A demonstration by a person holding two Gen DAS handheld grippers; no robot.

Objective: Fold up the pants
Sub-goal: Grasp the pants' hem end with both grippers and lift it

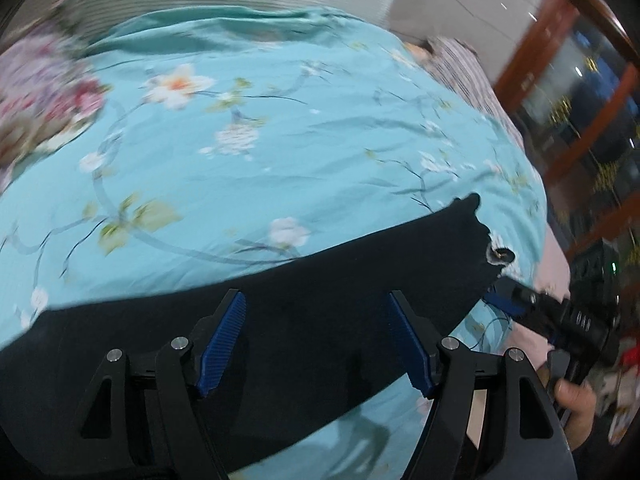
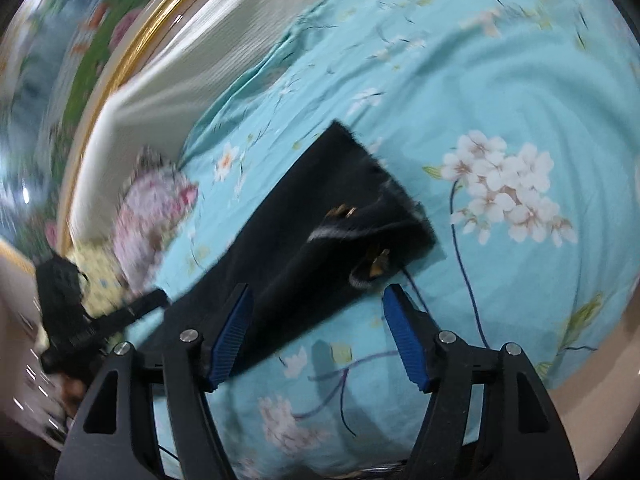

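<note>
The black pants (image 1: 280,304) lie in a long flat strip on the blue flowery bed cover (image 1: 240,140). The end with the small gold buttons is on the right in the left wrist view, close to the near edge of the bed.

To fold well, each gripper should take one end of the strip, pinch all the layers at once, and lift both ends together so the cloth does not twist. Then lay one end onto the other and line up the edges.

The left gripper (image 1: 316,340) tips down over the middle of the pants. Its blue pads are spread wide and nothing is pinched between them. The right gripper (image 2: 316,334) also tips down, near the button end. Its jaws stand apart too, with one pad (image 2: 232,340) over the black cloth and the other over the cover. The view is blurry, so it may be brushing the cloth, but it does not seem to grip it. A hand (image 1: 576,404) holds the right gripper's handle.
</note>
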